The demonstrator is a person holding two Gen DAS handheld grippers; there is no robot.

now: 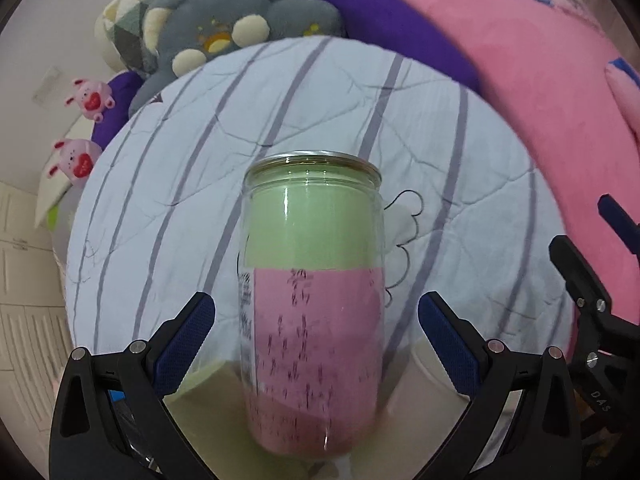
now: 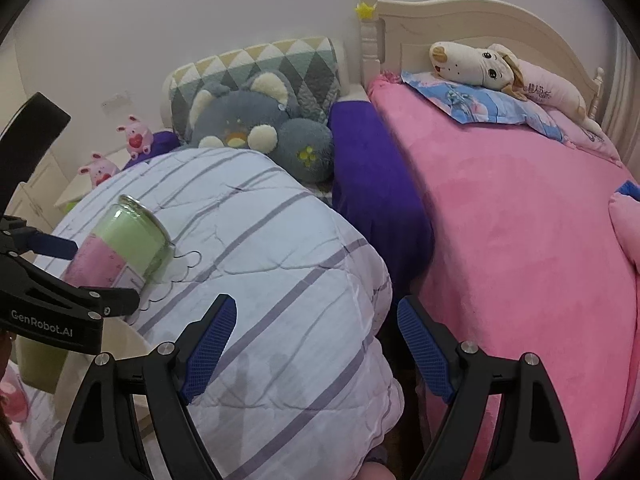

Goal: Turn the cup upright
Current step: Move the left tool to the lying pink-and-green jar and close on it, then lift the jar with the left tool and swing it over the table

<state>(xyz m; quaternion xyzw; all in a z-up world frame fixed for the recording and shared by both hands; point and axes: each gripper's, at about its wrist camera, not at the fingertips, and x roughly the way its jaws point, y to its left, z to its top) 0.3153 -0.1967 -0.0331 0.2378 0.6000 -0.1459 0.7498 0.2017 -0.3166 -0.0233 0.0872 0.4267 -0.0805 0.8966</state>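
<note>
Cup [image 1: 314,304] framed between the spread fingers of the left gripper [image 1: 316,344], untouched on either side.

In the left wrist view, the cup is seen at lower centre, its long axis running straight away along the fingers, the clear rimmed end toward the striped quilt [image 1: 400,120]. In the right wrist view it is seen tilted at the left edge; what supports it cannot be told. A smooth glass cylinder is shown, lined green above pink, likely slippery. The right gripper [image 2: 316,344] is held wide open and empty, farther off over the soft quilt, so the left is judged nearer.
</note>
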